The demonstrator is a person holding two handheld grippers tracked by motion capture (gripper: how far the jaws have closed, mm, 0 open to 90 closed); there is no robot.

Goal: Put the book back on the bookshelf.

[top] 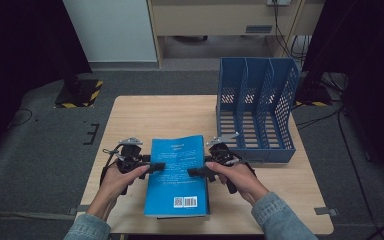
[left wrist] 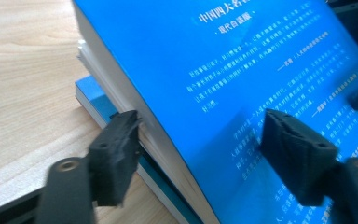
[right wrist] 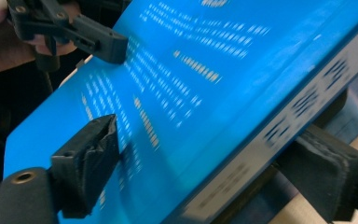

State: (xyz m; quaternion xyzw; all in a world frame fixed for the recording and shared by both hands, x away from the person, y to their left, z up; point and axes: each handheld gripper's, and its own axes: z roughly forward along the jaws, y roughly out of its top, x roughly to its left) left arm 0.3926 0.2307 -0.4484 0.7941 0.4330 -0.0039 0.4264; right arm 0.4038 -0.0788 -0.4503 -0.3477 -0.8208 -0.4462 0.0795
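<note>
A blue book (top: pixel 177 175) with white print and a barcode tops a small stack near the table's front edge. My left gripper (top: pixel 156 166) clamps its left page edge, one jaw on the cover and one under the pages (left wrist: pixel 200 130). My right gripper (top: pixel 194 172) clamps the spine side, one jaw on the cover and one beneath the spine (right wrist: pixel 205 144). The held book is tilted and raised off a second blue book (left wrist: pixel 93 93) that lies under it. In the right gripper view, the left gripper (right wrist: pixel 98 42) rests on the cover's far edge.
A blue perforated file rack (top: pixel 257 110) with three slots stands at the table's back right, just beyond my right hand. The wooden table (top: pixel 145 115) is bare behind the books. Dark floor and cables surround the table.
</note>
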